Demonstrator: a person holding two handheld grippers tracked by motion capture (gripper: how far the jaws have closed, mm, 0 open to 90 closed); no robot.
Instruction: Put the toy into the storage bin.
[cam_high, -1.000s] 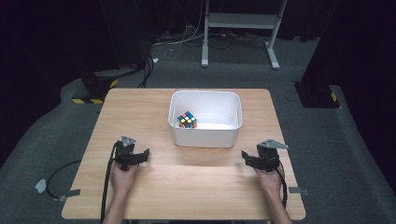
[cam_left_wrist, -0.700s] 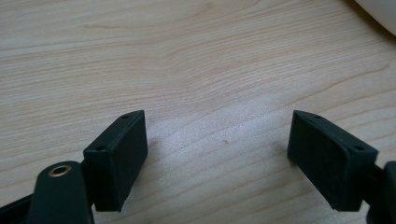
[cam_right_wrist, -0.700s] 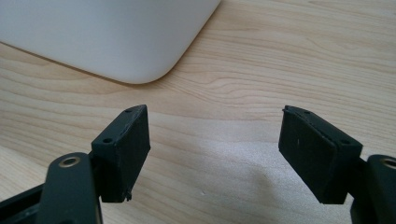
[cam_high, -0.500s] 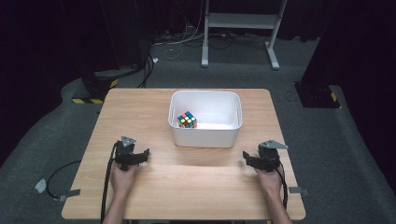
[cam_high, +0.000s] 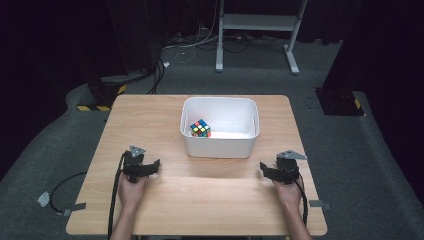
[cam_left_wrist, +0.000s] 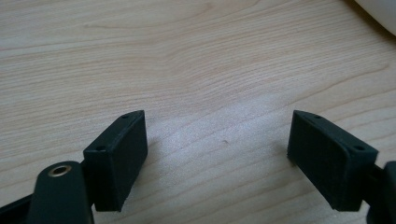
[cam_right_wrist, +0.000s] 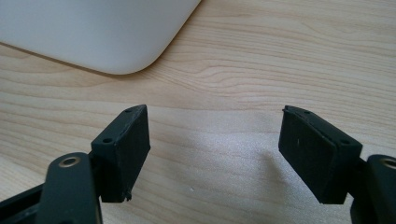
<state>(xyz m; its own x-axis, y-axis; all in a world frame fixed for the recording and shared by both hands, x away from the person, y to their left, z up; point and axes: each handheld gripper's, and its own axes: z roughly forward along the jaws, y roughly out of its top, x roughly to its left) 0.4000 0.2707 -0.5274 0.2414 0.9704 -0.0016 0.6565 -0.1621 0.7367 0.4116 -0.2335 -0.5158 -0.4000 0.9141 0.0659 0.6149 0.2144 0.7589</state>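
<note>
Left claw (cam_high: 150, 167): wide, holds nothing, near bin's left front corner | right claw (cam_high: 266, 171): wide, holds nothing, near bin's right front corner | cube (cam_high: 200, 128): inside white bin (cam_high: 220, 147), left side | bin: on counter (cam_high: 150, 120)

1. I take this for a lab or recording studio, not a home: black curtains (cam_high: 60, 45) close off the back and both sides.
2. I see one plain wooden table (cam_high: 150, 120) standing alone on grey carpet (cam_high: 360, 150), lit from above while everything around it stays dark.
3. Loose cables (cam_high: 195, 42) run over the floor behind the table, near the metal foot of a grey stand (cam_high: 255, 22).
4. Yellow-and-black hazard tape (cam_high: 97, 107) marks a dark base at the left; a matching dark base (cam_high: 337, 102) sits at the right.
</note>
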